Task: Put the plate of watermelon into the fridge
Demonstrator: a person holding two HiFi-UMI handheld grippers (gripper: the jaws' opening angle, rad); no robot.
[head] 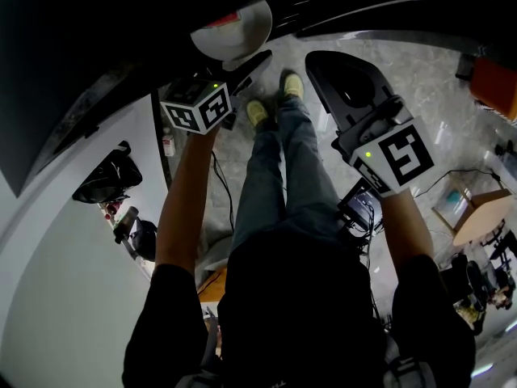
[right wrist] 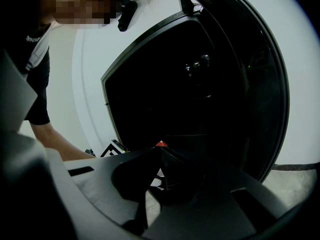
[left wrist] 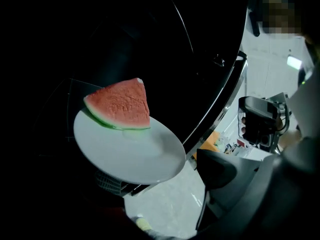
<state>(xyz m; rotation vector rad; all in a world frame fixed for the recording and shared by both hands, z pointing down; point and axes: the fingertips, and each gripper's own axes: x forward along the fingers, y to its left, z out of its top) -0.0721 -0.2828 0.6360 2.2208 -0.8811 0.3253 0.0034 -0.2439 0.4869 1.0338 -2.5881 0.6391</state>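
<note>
A white plate (left wrist: 135, 154) carries a red watermelon wedge (left wrist: 122, 106) with a green rind. My left gripper (left wrist: 157, 184) is shut on the plate's near edge and holds it level in front of the dark open fridge (left wrist: 125, 39). In the head view the plate (head: 234, 35) sits just beyond the left gripper (head: 234, 67), at the fridge's dark opening (head: 121, 23). My right gripper (head: 343, 75) hovers to the right over the floor, its jaws together with nothing between them. In its own view the right gripper (right wrist: 159, 151) points at the black fridge (right wrist: 200, 84).
The fridge door (left wrist: 220, 69), black with a chrome edge, stands open to the plate's right. Below lie a pale marble floor (head: 436, 79) and the person's legs and yellow shoes (head: 257, 111). A white wall (head: 65, 281) runs along the left; a wooden table (head: 485, 217) is far right.
</note>
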